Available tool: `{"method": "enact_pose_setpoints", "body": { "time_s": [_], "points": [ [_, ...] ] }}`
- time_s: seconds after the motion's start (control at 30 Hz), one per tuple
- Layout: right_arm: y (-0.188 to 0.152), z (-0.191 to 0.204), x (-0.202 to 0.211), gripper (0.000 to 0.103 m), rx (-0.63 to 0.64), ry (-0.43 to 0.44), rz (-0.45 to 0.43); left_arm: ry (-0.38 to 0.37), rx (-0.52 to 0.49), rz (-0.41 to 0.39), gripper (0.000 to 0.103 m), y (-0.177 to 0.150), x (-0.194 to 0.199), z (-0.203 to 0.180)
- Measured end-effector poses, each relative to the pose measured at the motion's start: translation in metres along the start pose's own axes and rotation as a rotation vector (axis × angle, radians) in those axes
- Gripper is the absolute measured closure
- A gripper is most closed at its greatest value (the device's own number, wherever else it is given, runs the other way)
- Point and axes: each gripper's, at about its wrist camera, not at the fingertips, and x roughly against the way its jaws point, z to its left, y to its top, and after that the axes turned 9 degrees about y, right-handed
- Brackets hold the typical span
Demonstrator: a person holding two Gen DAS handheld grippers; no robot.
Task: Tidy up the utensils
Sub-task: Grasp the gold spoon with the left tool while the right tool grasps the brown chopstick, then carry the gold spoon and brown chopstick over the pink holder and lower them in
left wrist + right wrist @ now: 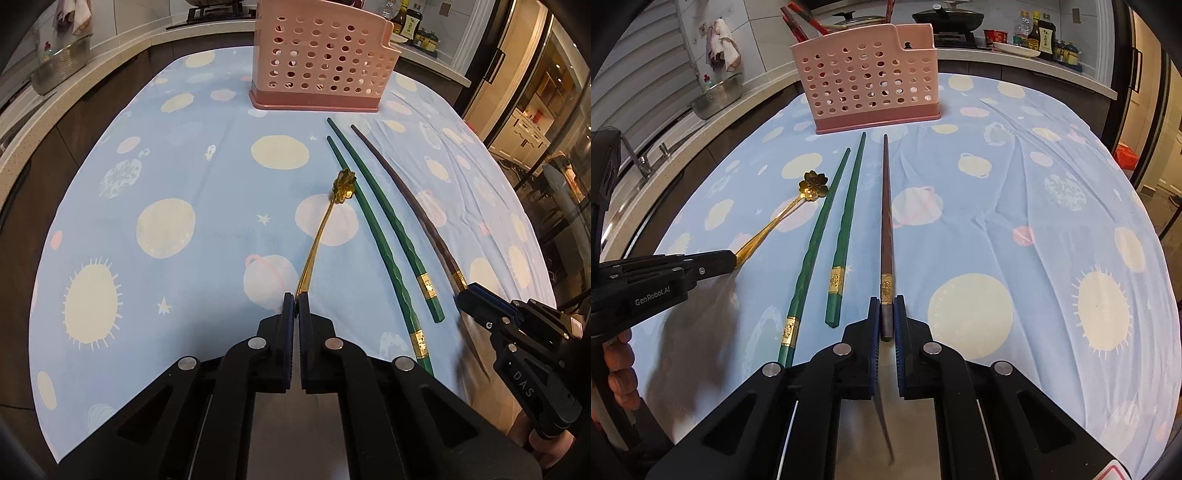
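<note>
Left tongs (296, 301) pinched tight on gold flower spoon (342, 185) handle, right tongs (886, 306) narrowly closed around brown chopstick (886, 206), two green chopsticks (846, 206) between them on the worktop (997, 192), pink holder (868, 85) beyond

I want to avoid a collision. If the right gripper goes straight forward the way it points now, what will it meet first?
The right gripper is closed on the brown chopstick, which points ahead. The cloth beyond looks free until the pink utensil basket, so the chopstick's tip would probably touch the basket's base first. Depth is uncertain.
</note>
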Motion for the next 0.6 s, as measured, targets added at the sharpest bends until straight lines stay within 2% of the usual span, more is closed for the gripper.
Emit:
{"method": "enact_pose_setpoints", "body": {
  "time_s": [0.3, 0.6],
  "points": [
    [0.024, -0.002, 0.03, 0.096, -0.007, 0.003, -0.096, -0.004, 0.005, -0.057, 0.101, 0.015, 0.026, 0.004],
    [0.059, 0.001, 0.058, 0.096, 0.007, 0.028, -0.201, -0.001, -0.004, -0.155, 0.102, 0.049, 0.056, 0.002]
  ]
}}
